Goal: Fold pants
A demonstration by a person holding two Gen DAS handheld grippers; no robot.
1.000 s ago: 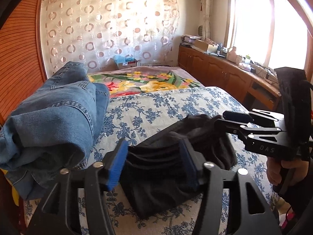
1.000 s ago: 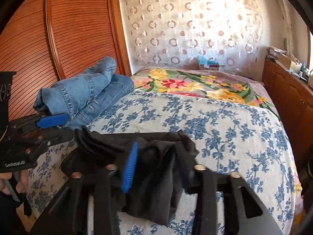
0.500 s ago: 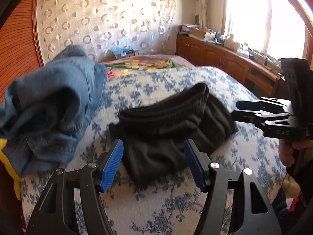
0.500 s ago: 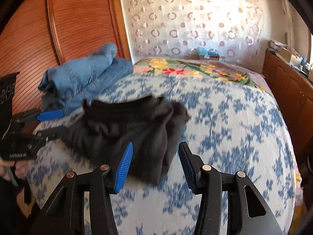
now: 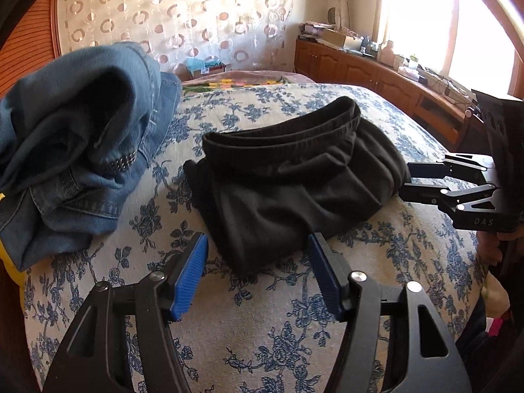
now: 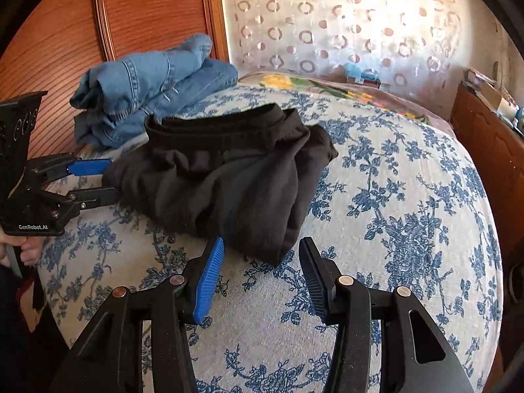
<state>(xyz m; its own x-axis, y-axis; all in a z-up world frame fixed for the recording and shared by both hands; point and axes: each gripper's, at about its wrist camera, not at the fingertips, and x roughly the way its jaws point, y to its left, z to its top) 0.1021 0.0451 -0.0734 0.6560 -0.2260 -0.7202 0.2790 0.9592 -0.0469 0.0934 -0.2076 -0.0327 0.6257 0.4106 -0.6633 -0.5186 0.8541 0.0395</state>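
Black pants (image 5: 288, 177) lie bunched on the floral bedspread (image 5: 262, 337); left gripper (image 5: 258, 262) and right gripper (image 6: 262, 258) hold nothing, their jaws narrowing.

You see black pants (image 5: 294, 177) on a cream bedspread (image 5: 262, 344) with blue flowers, faded blue jeans (image 5: 82, 137) beside them, a pale curtain (image 6: 344, 23) with circles, and blue pads (image 5: 191, 275).

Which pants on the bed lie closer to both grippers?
The black pants, lying just ahead of both grippers; the blue jeans are piled farther off, beside the wooden wardrobe.
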